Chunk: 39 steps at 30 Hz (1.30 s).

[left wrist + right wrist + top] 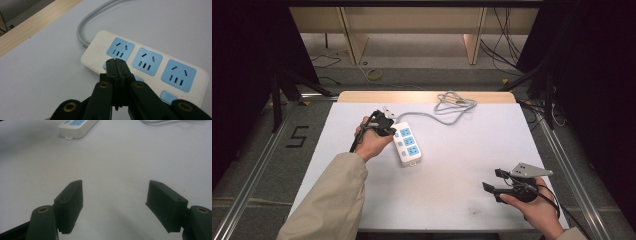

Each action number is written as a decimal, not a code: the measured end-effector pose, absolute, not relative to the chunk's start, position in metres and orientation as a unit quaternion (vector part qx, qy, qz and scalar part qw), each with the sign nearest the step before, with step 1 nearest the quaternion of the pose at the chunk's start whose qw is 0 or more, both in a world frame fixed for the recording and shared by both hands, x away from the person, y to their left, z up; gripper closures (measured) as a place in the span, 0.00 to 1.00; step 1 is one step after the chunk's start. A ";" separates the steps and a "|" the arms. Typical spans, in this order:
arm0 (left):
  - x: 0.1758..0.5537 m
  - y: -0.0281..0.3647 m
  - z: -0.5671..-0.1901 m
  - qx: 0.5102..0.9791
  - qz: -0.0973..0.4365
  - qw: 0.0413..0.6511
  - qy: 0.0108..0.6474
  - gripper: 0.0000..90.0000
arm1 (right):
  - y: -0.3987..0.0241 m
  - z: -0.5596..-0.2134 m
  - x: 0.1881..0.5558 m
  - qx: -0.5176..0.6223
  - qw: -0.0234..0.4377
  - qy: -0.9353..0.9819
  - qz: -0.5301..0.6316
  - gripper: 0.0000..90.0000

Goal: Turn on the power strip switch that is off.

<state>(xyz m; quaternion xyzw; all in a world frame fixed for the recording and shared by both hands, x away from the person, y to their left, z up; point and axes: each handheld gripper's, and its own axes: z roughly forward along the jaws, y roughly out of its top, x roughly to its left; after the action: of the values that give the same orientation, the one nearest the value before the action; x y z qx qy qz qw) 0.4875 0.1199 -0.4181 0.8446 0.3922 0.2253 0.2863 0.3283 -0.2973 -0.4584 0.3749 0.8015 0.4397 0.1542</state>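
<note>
Left tongs (pixel 116 65), pinched shut, sit on the power strip (pixel 150 67) switch (pixel 106 65): press straight down; right tongs (pixel 115 205) wait wide apart

A white power strip (pixel 407 144) w/ three blue outlets and blue switches along one edge is lying flat, face up, on the white table, left of centre. Its grey cord (pixel 447 109) is running from the far end and lying looped near the table's back edge.
</note>
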 end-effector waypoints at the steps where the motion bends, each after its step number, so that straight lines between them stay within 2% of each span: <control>1: 0.488 0.119 -0.418 0.845 0.227 0.286 0.391 1.00 | -0.297 -0.458 0.328 0.375 0.154 0.801 0.440 0.33; 39: 0.512 0.111 -0.411 0.853 0.227 0.257 0.393 1.00 | -0.297 -0.459 0.329 0.375 0.151 0.802 0.440 0.33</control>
<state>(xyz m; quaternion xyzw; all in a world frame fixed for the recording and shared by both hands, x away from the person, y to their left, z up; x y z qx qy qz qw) 0.5122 0.1107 -0.4108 0.8533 0.3928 0.2266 0.2575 0.3286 -0.2974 -0.4592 0.3746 0.8021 0.4400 0.1511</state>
